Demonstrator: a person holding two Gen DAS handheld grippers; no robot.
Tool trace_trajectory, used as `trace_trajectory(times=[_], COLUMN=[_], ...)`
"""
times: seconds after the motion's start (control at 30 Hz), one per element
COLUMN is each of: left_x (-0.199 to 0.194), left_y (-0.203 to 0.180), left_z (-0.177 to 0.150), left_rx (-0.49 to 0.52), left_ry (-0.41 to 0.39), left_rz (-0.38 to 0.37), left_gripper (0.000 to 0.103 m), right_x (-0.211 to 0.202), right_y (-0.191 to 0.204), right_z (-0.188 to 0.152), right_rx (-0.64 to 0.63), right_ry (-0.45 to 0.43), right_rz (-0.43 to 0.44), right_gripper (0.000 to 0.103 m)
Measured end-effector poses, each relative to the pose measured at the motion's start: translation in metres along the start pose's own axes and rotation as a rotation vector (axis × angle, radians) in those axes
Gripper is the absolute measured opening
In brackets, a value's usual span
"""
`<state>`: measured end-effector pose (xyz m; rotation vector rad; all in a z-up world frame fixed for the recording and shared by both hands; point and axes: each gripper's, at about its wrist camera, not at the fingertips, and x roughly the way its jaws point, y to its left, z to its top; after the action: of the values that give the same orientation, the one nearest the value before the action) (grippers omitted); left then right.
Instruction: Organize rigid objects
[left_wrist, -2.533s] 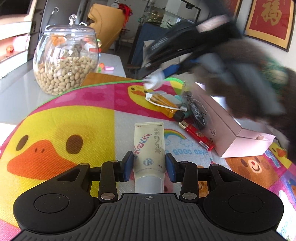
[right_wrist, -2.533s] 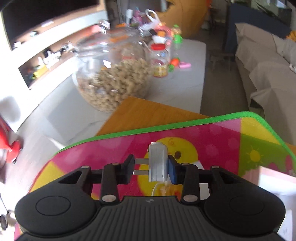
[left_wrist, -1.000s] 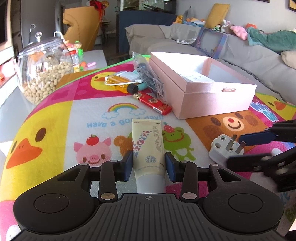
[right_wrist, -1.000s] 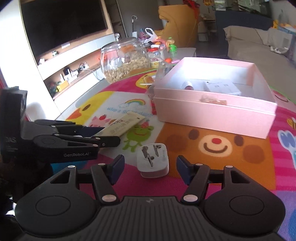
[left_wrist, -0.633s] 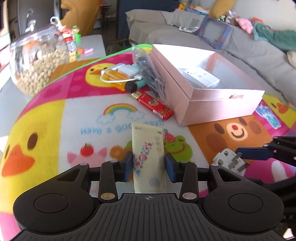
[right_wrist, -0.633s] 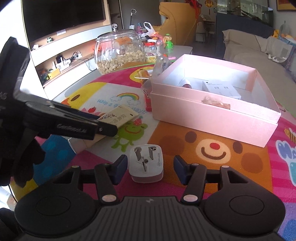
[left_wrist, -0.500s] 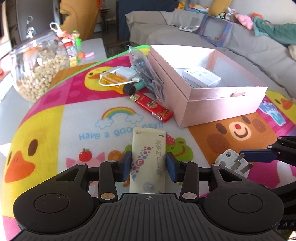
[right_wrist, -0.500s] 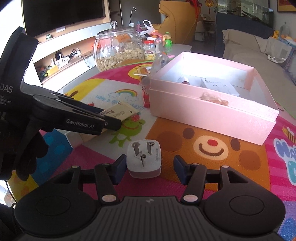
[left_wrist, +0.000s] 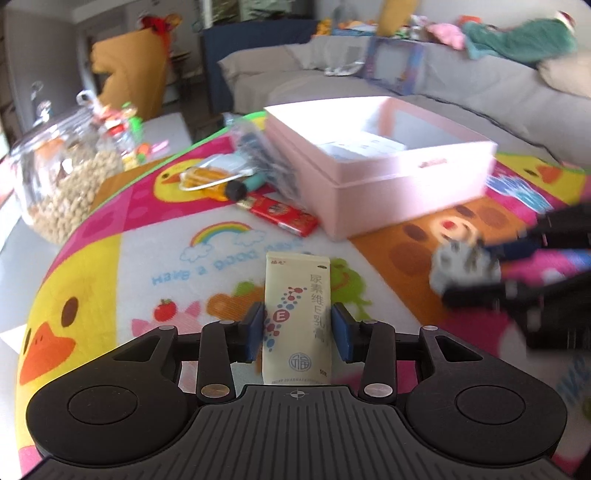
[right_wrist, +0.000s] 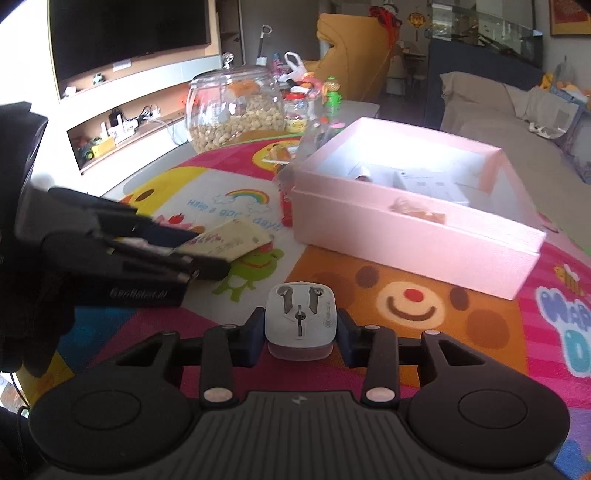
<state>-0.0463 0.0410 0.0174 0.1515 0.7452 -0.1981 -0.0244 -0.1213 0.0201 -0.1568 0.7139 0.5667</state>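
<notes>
Left claw (left_wrist: 298, 332) clamped on the cream tube (left_wrist: 296, 317) above the cartoon mat (left_wrist: 110, 258), right claw (right_wrist: 300, 334) just closing, pads now squeezing the white plug adapter (right_wrist: 300, 321), open pink box (right_wrist: 417, 236) beyond, red lighter (left_wrist: 279, 215) beside it, nut jar (right_wrist: 236, 107) far back.

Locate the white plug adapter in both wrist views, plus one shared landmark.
Left wrist: white plug adapter at right edge, blurred, between the right gripper's fingers.
Right wrist: white plug adapter bottom centre, prongs up, clamped by the right gripper, whose jaws have just been closing.
Shared landmark: pink box.
</notes>
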Motion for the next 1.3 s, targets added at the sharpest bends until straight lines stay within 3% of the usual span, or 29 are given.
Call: trace_trajectory(times=[0.17, 0.27, 0.3, 0.33, 0.43, 0.57, 0.67, 0.73, 0.8, 0.9, 1.0, 1.3], left_x=[-0.021, -0.032, -0.036, -0.039, -0.042, -0.029, -0.012, 0.0, 0.006, 0.013, 0.018, 0.002], left_y=[-0.022, -0.027, -0.027, -0.027, -0.026, -0.038, -0.038, -0.031, -0.024, -0.021, -0.014, 0.021], left_z=[-0.007, 0.008, 0.018, 0.03, 0.079, 0.145, 0.179, 0.189, 0.186, 0.169, 0.152, 0.064], left_rx=[0.094, 0.105, 0.101, 0.093, 0.065, 0.091, 0.022, -0.051, -0.095, -0.074, -0.069, 0.032], left_ry=[-0.011, -0.027, -0.043, -0.063, -0.139, -0.248, -0.275, -0.243, -0.231, -0.225, -0.126, 0.105], left_rz=[-0.104, -0.164, -0.172, -0.176, -0.173, -0.124, -0.176, -0.224, -0.24, -0.204, -0.164, -0.165], left_gripper=[0.043, 0.041, 0.038, 0.021, 0.016, 0.016, 0.016, 0.017, 0.018, 0.018, 0.018, 0.022], right_x=[-0.029, -0.043, -0.048, -0.053, -0.064, -0.066, -0.064, -0.065, -0.065, -0.061, -0.052, -0.041], right_y=[-0.015, -0.022, -0.024, -0.026, -0.029, -0.033, -0.038, -0.041, -0.044, -0.05, -0.054, -0.049], right_z=[-0.003, -0.005, -0.005, -0.006, -0.006, -0.007, -0.008, -0.009, -0.011, -0.013, -0.015, -0.014], right_rx=[0.059, 0.083, 0.091, 0.095, 0.093, 0.1, 0.117, 0.124, 0.127, 0.138, 0.166, 0.149], right_ry=[-0.034, -0.058, -0.068, -0.08, -0.112, -0.123, -0.123, -0.127, -0.128, -0.119, -0.096, -0.067], right_rz=[-0.039, -0.069, -0.071, -0.069, -0.072, -0.085, -0.086, -0.093, -0.092, -0.101, -0.101, -0.09], right_gripper=[0.039, 0.039, 0.039, 0.039, 0.039, 0.039, 0.039, 0.039, 0.039, 0.039, 0.039, 0.039])
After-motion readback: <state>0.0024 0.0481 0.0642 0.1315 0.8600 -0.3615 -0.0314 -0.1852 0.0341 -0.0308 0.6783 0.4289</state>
